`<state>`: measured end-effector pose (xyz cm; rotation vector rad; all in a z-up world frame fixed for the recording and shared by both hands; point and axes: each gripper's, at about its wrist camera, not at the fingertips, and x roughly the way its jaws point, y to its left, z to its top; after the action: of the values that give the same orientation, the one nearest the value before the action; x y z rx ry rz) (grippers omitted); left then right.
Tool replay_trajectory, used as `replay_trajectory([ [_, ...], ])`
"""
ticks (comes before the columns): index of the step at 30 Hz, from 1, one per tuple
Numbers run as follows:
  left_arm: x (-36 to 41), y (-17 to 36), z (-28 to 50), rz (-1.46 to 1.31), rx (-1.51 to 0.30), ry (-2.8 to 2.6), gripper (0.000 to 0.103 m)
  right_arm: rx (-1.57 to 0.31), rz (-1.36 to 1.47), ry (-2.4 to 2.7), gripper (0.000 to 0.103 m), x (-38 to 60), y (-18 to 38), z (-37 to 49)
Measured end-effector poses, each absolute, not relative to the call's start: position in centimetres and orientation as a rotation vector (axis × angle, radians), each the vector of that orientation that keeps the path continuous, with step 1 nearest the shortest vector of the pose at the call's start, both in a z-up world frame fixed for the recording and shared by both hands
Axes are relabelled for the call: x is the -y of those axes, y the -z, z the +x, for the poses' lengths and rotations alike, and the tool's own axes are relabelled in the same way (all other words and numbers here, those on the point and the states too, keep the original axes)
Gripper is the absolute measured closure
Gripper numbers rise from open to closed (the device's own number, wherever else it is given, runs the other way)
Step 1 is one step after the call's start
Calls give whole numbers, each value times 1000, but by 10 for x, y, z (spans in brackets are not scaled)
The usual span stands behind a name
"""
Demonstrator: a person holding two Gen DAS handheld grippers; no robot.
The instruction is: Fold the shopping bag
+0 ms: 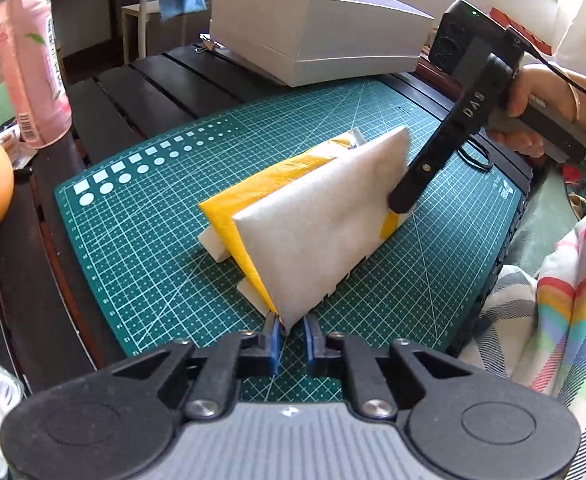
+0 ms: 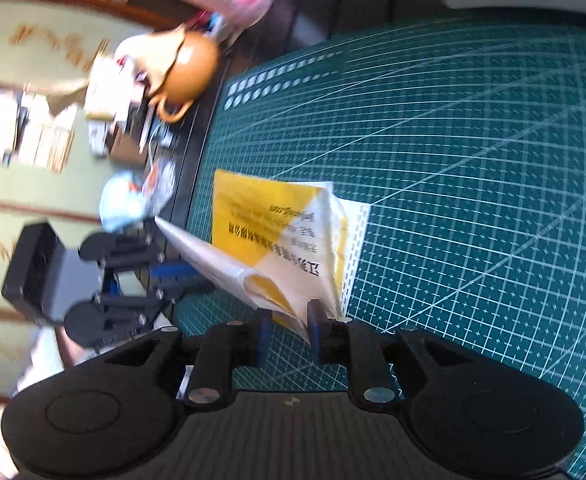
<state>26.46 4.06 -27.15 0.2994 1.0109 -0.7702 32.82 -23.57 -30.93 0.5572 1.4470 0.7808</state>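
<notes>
The shopping bag [image 1: 317, 220] is a white and yellow folded bundle on the green cutting mat [image 1: 141, 240], about at the mat's middle, with its top panel lifted off the mat like a tent while the lower layers lie flat. My left gripper [image 1: 291, 330] has the near corner of that raised panel between its blue pads, which stand close together; they look closed on the corner, pinching the thin sheet. My right gripper [image 2: 289, 326] is at the opposite end of the same panel, on the side toward the mat's right edge. In its own view, which is smeared by motion, the bag's layers sit between pads that stand a little apart, so I cannot tell whether it is gripping or has let go.

I judge the fold to be half made: the panel must come down flat with its edges matched. The risk lies with the right end. If that gripper is loose, the stiff plastic may spring back and the crease will land askew. If I pull both ends apart too hard, the corner could slip from the left pads. The yellow layers beneath could also slide on the smooth mat.

Beyond the mat, on the dark counter [image 1: 133, 92], stand a white box [image 1: 317, 40] at the far edge and a pink bottle [image 1: 29, 60] toward the left corner
</notes>
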Motion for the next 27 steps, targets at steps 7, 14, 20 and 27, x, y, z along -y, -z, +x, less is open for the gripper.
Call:
replay_trajectory([
  [7,-34,271,258,328,-1007,763,92,-1364,442,-626,86,242,286,331],
  [14,-27,273,259,341,-1007,760,91,-1269,124,-512,86,199,266,326],
  [20,-44,254,261,294,-960,756,91,-1301,-73,-498,87,172,263,336],
  [27,-57,231,288,18,-935,669,92,-1349,-193,-474,87,150,262,347],
])
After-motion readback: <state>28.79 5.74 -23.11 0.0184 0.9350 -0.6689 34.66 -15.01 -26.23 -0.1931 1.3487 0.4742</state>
